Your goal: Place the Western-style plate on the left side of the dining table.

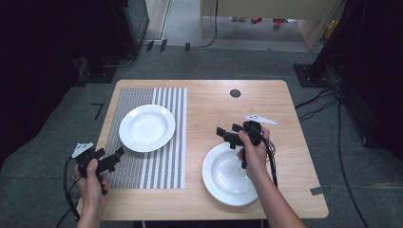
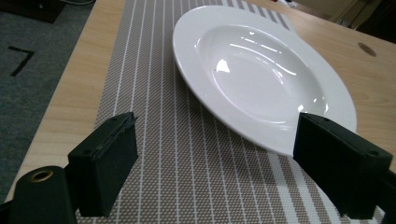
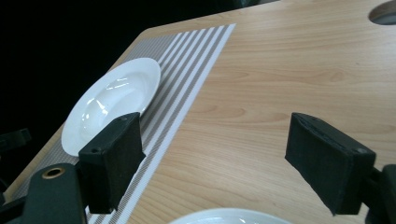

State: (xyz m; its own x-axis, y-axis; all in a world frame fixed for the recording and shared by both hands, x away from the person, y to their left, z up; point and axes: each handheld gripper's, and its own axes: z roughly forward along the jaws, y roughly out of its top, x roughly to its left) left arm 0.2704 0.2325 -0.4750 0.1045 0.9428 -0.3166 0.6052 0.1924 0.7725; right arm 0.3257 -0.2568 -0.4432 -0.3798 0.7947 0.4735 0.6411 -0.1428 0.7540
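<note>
A white deep plate (image 1: 147, 128) (image 2: 261, 70) (image 3: 112, 102) rests on a striped grey placemat (image 1: 157, 166) (image 2: 187, 163) (image 3: 187, 79) on the left half of the wooden table (image 1: 214, 104). A second white plate (image 1: 230, 173) (image 3: 229, 217) lies on bare wood at the front right. My left gripper (image 1: 110, 154) (image 2: 217, 123) hovers open over the placemat's front left part, its jaws pointing at the first plate's near rim with nothing between them. My right gripper (image 1: 229, 130) (image 3: 215, 123) is open and empty just past the second plate's far rim.
A dark round cable hole (image 1: 235, 93) (image 2: 366, 49) (image 3: 385, 11) sits near the table's far edge. Grey carpet surrounds the table, with cables (image 1: 332, 99) on the right and a black tape mark (image 1: 97, 110) on the left. Dark cabinets stand behind.
</note>
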